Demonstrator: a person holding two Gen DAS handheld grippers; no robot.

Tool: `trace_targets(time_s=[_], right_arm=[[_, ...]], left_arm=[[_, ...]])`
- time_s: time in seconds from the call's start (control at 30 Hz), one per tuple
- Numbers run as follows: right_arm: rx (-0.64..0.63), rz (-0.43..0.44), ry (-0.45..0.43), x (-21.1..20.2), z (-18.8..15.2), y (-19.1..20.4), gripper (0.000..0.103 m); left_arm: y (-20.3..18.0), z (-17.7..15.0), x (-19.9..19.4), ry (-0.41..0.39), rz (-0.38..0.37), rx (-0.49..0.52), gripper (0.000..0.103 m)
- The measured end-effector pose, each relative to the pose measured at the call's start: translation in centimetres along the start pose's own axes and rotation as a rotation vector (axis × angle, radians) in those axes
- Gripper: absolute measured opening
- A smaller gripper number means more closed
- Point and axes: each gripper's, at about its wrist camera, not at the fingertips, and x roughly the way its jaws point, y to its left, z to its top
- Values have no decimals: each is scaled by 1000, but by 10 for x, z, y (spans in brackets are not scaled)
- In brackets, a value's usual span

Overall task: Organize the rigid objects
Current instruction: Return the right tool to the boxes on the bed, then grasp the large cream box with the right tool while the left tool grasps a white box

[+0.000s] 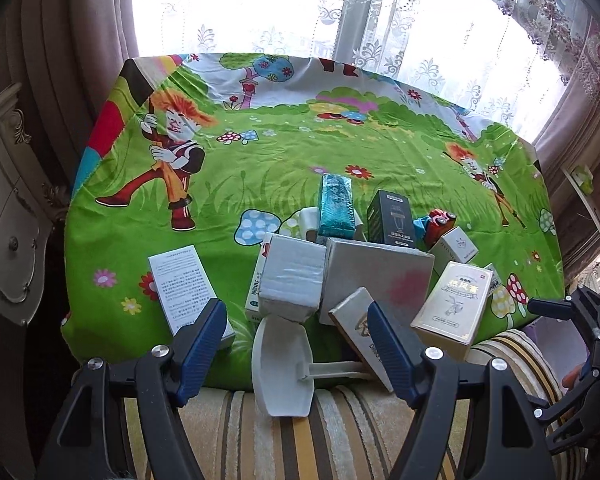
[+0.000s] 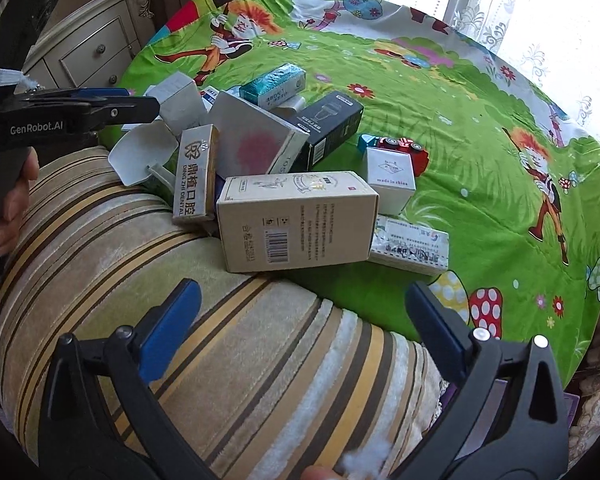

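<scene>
Left wrist: left fingers [image 1: 216, 312] apart, empty, right fingers [image 2: 188, 300] wide, empty

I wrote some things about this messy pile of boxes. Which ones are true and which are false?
1. Both grippers are holding boxes. False: the left gripper and the right gripper are open and hold nothing.
2. The cloth is mostly green with cartoon pictures. True.
3. A red toy car sits at the far side of the pile. True.
4. The black box lies alone, away from the other boxes. False: it is in the pile, against the big grey box.
5. A white scoop lies at the near edge of the pile. True.
</scene>
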Motion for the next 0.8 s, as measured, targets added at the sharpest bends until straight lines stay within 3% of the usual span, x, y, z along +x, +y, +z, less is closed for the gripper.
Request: trace_targets(time_s=[0.23,0.53,0.8], right_arm=[[-39,10,13,15,15,2,103],[-45,27,36,30,24,1,103],[-35,42,52,43,32,-3,103]], left_arm=[[-1,8,16,19,20,16,73],[-6,9,29,42,1,45,43],[-2,7,30,37,-13,25,37]])
